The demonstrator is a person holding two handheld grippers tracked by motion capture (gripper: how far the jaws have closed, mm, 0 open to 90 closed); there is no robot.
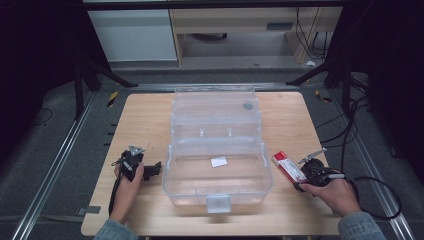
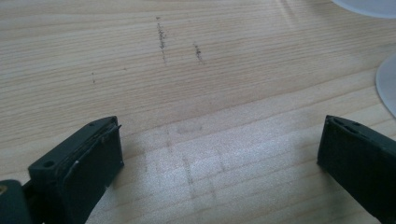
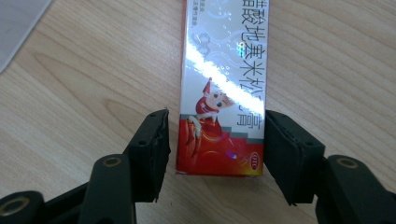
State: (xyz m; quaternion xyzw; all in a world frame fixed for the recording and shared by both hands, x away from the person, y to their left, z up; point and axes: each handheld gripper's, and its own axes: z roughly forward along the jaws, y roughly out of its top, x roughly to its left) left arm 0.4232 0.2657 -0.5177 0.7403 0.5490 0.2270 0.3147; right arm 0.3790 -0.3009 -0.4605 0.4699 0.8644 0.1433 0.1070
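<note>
Red-and-white carton (image 3: 220, 88) is observed flat on the wooden table (image 1: 150, 115), just right of the open clear plastic case (image 1: 217, 150). It is straddled by the right gripper (image 3: 215, 144); jaws are parted, nearly touching its sides, evidently positioned for a grasp. The left gripper (image 2: 219, 154) is held wide open, empty, above bare wood.

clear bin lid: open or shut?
Open. The clear bin has its lid swung back flat on the table; inside lies a small white slip.
</note>
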